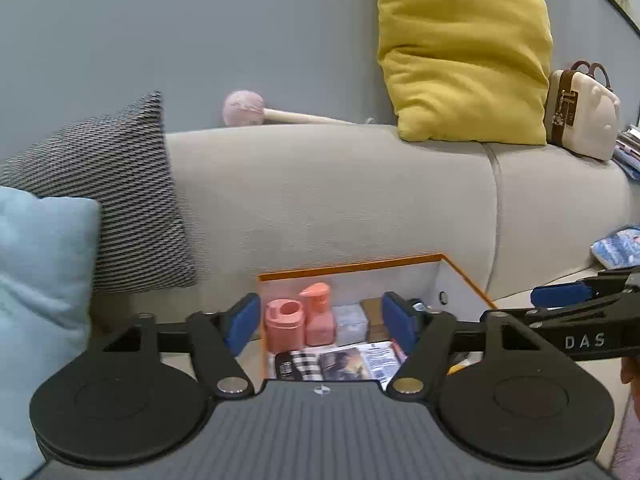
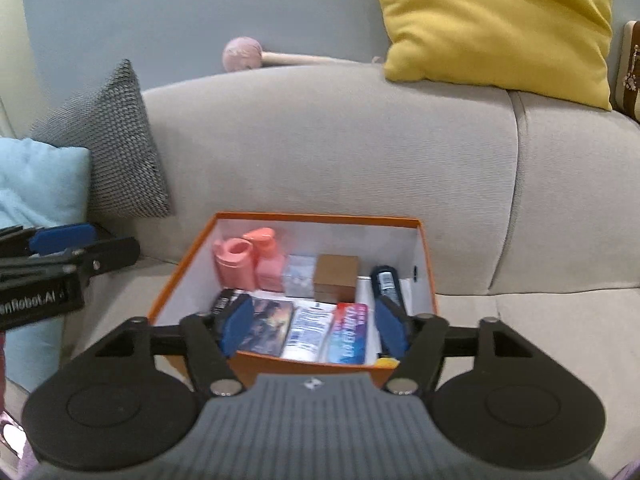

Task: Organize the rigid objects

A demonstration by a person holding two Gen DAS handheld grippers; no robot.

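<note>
On a grey sofa [image 2: 320,152], an orange box [image 2: 288,362] holds pink bottles [image 2: 236,264], a brown cube [image 2: 336,276] and flat packets [image 2: 308,332]. Left gripper [image 1: 320,322] and right gripper [image 2: 316,324] hover above, jaws apart, empty. The bottles look light, stiff and slick; best gripped across the body.

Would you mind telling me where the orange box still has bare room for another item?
In the orange box, bare white floor shows only around the dark tube by the right wall. The back row, pink bottles to brown box, and the front packets are crowded.
</note>
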